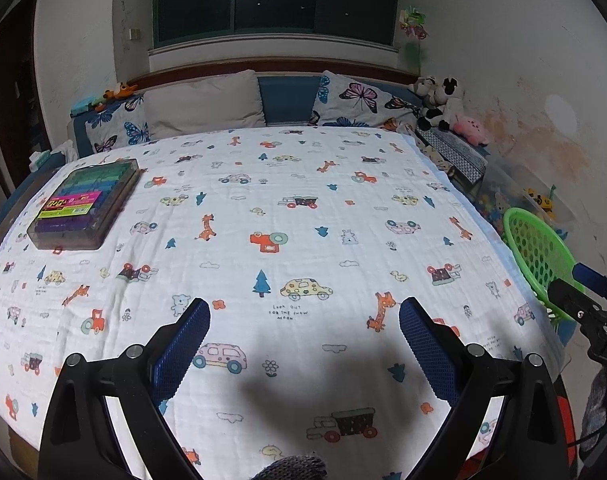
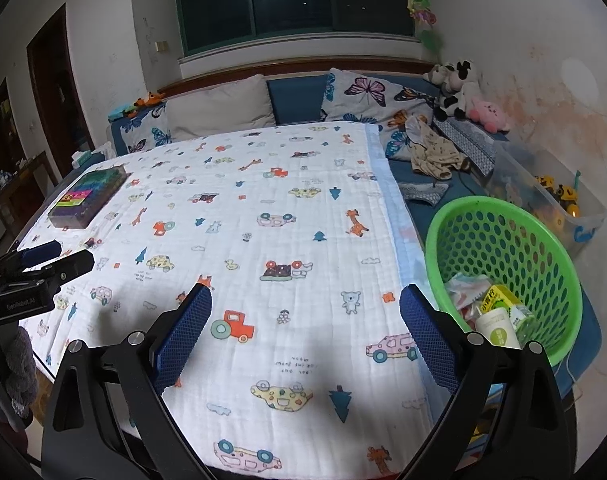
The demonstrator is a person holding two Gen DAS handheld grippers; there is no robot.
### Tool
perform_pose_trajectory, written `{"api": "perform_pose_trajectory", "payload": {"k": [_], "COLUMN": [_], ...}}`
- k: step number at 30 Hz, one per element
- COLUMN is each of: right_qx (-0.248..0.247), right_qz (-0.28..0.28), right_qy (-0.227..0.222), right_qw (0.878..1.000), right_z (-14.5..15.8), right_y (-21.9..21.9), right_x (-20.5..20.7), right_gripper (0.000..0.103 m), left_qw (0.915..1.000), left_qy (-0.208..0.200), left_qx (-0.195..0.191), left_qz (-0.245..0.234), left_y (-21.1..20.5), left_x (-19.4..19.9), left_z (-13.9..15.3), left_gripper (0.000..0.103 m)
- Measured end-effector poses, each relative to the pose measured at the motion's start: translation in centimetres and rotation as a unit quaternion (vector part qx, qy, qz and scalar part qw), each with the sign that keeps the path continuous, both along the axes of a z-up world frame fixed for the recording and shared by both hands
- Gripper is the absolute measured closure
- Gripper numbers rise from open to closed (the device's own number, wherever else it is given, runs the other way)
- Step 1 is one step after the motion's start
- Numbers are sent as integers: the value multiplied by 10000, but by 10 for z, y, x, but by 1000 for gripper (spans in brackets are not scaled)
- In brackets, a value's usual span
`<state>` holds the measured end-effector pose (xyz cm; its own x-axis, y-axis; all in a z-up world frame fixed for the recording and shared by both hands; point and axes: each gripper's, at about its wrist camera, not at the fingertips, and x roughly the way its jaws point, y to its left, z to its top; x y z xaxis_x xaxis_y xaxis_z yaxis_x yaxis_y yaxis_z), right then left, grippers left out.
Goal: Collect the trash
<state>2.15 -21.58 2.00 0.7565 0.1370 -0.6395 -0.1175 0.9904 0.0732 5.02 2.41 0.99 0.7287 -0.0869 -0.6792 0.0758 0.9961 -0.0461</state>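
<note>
- The bed (image 1: 303, 208) is covered by a white blanket (image 2: 263, 240) printed with cars and giraffes.
- A box of colours (image 1: 85, 204) is set near its left edge.
- 2 butterfly pillows are propped under a dark window (image 1: 275, 0).
- Trash (image 2: 491, 312) is held in the green basket (image 2: 503, 216) at the bed's right side.
- The left tongs (image 1: 304, 340) and right tongs (image 2: 305, 332) are spread, empty.

The green basket (image 1: 541, 256) is half hidden behind the right gripper (image 1: 583, 292).

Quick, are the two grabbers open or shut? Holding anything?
Left gripper: open, empty.
Right gripper: open, empty.
</note>
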Motion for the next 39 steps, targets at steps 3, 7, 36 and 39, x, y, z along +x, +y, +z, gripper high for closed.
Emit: {"api": "perform_pose_trajectory", "payload": {"k": [3, 7, 36, 39], "right_qx": [6, 15, 50, 71], "right_qz": [-2, -1, 23, 17], "right_qy": [-1, 8, 49, 47], "right_qw": [10000, 10000, 10000, 10000], "right_z": [-1, -1, -3, -2], "right_y": [0, 0, 1, 0], "right_x": [1, 1, 1, 0], "right_gripper": [8, 8, 7, 7], "left_qw": [10000, 9999, 9999, 9999], "left_qy": [-23, -53, -29, -40], "left_qx": [21, 43, 79, 86], "left_qz": [-39, -83, -113, -122], "left_y": [-3, -5, -10, -10], "left_x": [-2, -4, -5, -5], "left_z": [0, 1, -4, -4], "left_gripper": [11, 11, 11, 11]}}
